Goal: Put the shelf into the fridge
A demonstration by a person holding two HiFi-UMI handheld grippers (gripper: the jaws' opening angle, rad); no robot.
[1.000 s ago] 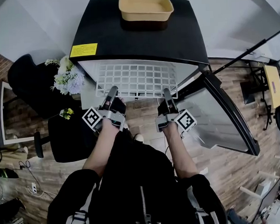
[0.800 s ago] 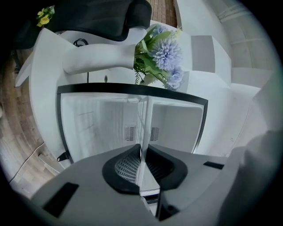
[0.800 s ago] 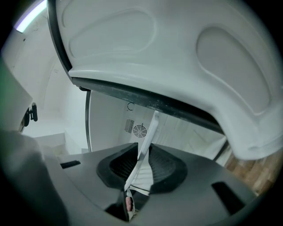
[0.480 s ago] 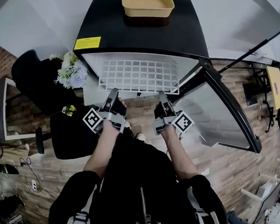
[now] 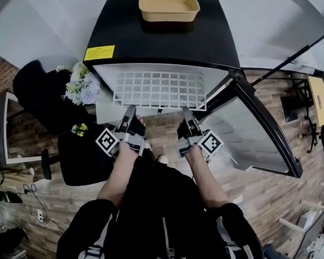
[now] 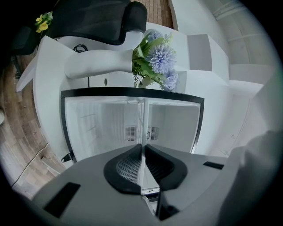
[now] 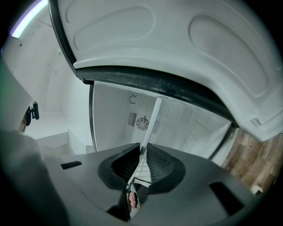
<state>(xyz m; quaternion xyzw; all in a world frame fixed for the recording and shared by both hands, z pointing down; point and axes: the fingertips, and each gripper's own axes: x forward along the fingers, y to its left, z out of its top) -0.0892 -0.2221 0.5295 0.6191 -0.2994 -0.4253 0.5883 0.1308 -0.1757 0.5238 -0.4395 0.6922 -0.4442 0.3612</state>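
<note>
The left gripper (image 5: 129, 113) and right gripper (image 5: 187, 114) each clamp the shelf (image 5: 160, 89) by its near edge, holding it level to enter the fridge (image 5: 146, 40).

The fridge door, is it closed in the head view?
No, the fridge door stands swung wide open at the right, with the white shelf at the uncovered opening.
</note>
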